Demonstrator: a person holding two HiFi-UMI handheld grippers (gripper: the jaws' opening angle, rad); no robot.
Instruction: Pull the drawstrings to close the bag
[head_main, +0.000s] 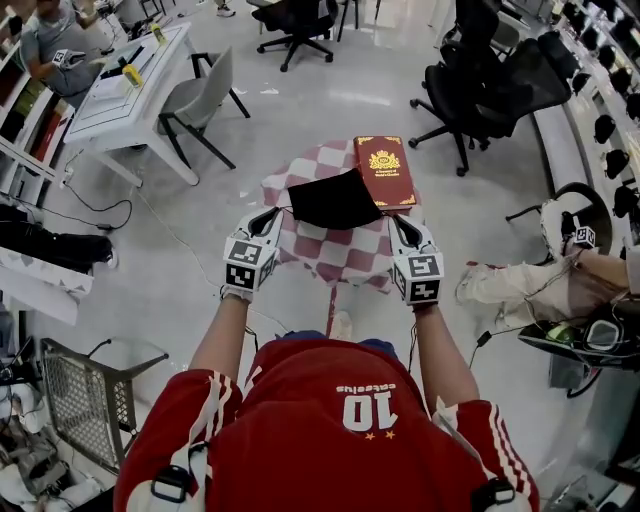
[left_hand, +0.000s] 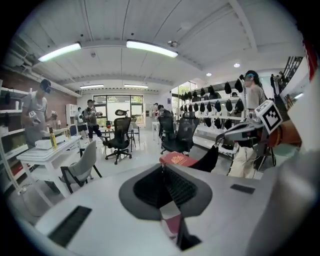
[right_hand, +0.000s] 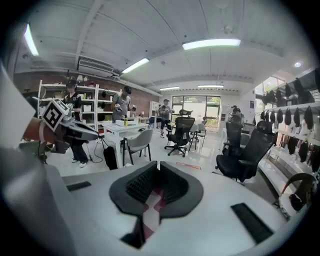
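Note:
A black drawstring bag (head_main: 333, 200) hangs stretched between my two grippers above a small table. A red book (head_main: 385, 170) with a gold crest sticks out past the bag's far right side; the bag covers its near corner. My left gripper (head_main: 275, 214) is at the bag's left corner, jaws closed, with a thin drawstring (head_main: 284, 209) running from it to the bag. My right gripper (head_main: 394, 221) is at the bag's right corner, jaws closed too. In the left gripper view the bag (left_hand: 207, 160) and book (left_hand: 177, 160) lie just beyond the closed jaws, with the right gripper (left_hand: 245, 131) behind.
The round table wears a red-and-white checked cloth (head_main: 340, 255). Black office chairs (head_main: 480, 90) stand at the back right, a grey chair (head_main: 200, 100) and a white desk (head_main: 130, 85) at the left. A person's legs (head_main: 510, 282) reach in from the right. A wire basket (head_main: 85, 400) stands near left.

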